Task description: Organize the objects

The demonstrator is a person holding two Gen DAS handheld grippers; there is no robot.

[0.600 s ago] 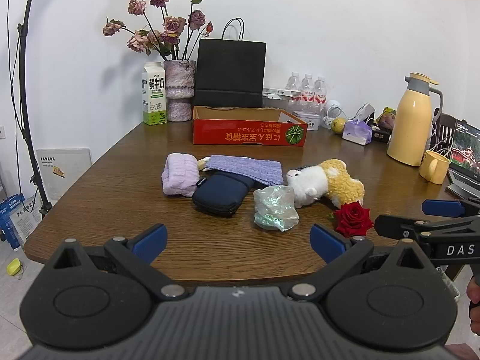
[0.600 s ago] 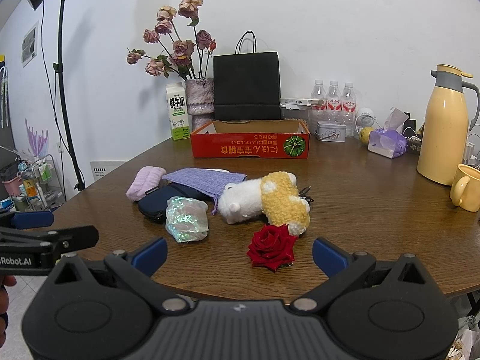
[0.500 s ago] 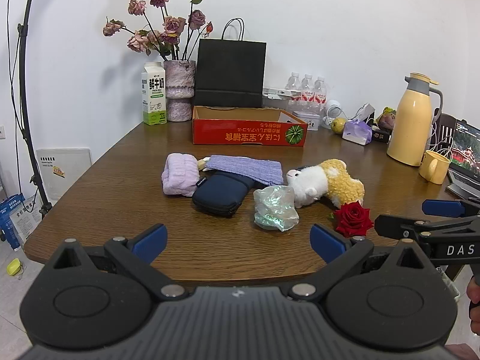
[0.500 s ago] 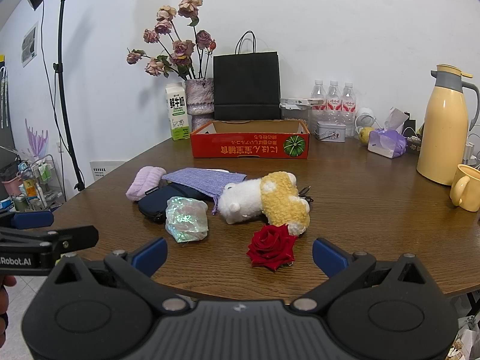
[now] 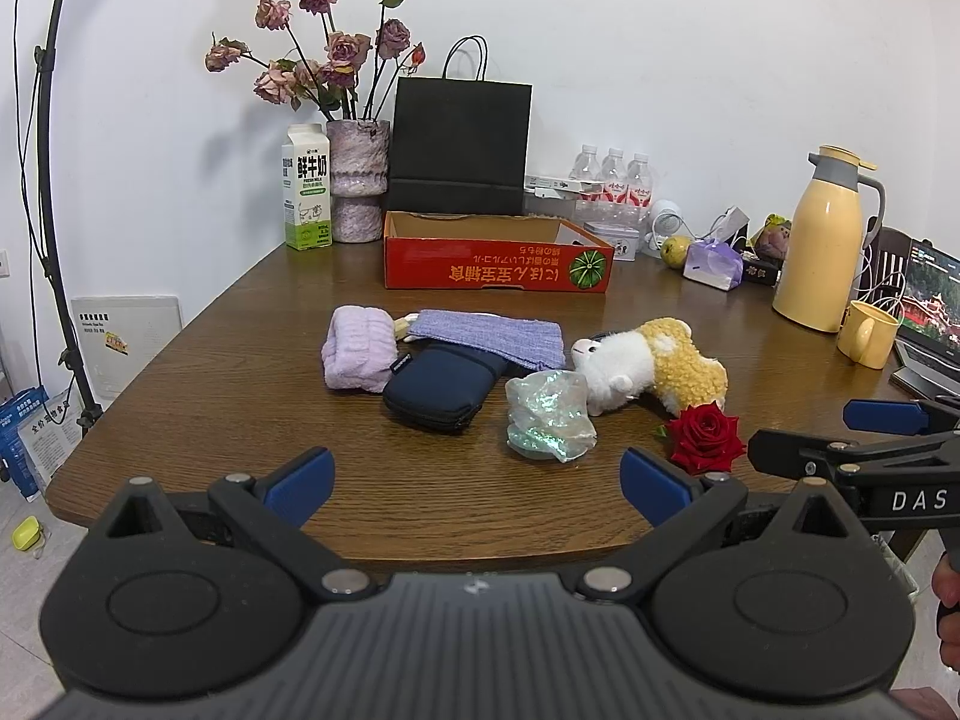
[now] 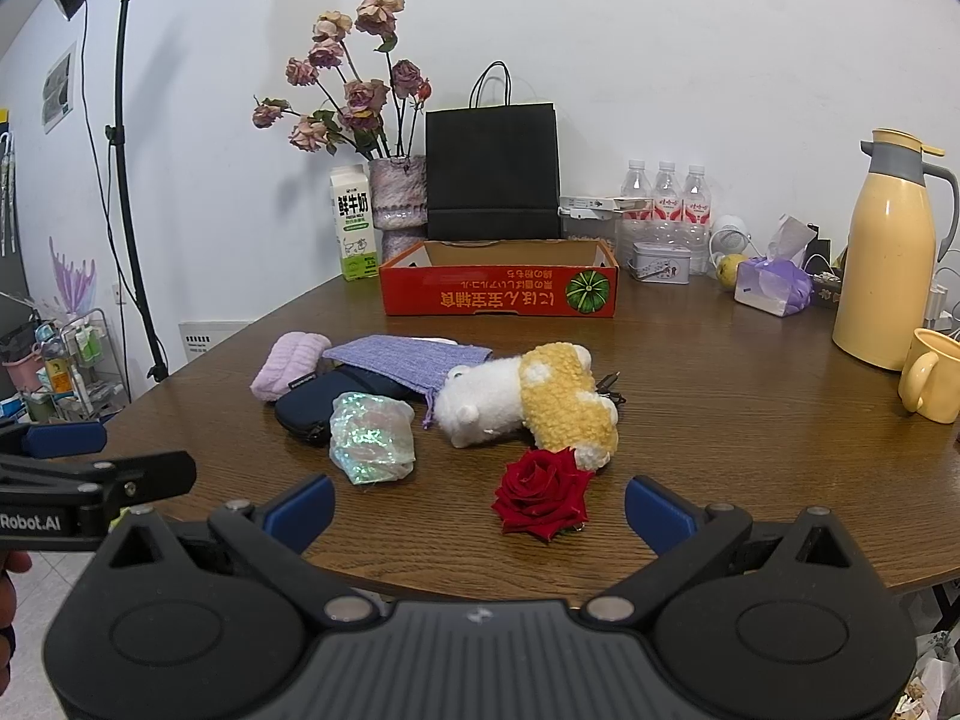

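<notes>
A loose cluster of small things lies on the middle of the wooden surface (image 5: 240, 396): a lilac rolled towel (image 5: 359, 348) at the left, a purple knitted pouch (image 5: 492, 336) just behind a navy zip pouch (image 5: 444, 387) that touches it, an iridescent crumpled bag (image 5: 549, 414) just right of the navy pouch, a white and yellow plush toy (image 5: 654, 366) lying on its side beside that bag, and a red rose (image 5: 705, 435) nearest the front edge, its bloom touching the plush toy's yellow end in the right wrist view. Behind the cluster, well apart from it, stands an open red cardboard box (image 5: 498, 264) with a green squash printed on its front wall. Behind the box are a black paper bag (image 5: 459, 144), a vase of dried roses (image 5: 357, 180) and a milk carton (image 5: 307, 186); to the right stand 3 water bottles (image 5: 612, 183), a yellow thermos jug (image 5: 825, 249) and a yellow mug (image 5: 867, 333). The left tool (image 5: 477, 477) hovers over the near edge of the surface with its blue pads spread wide and nothing between them. The right tool (image 6: 479, 501) is likewise released, its pads wide apart, with the rose lying on the surface ahead of the gap, untouched.
</notes>
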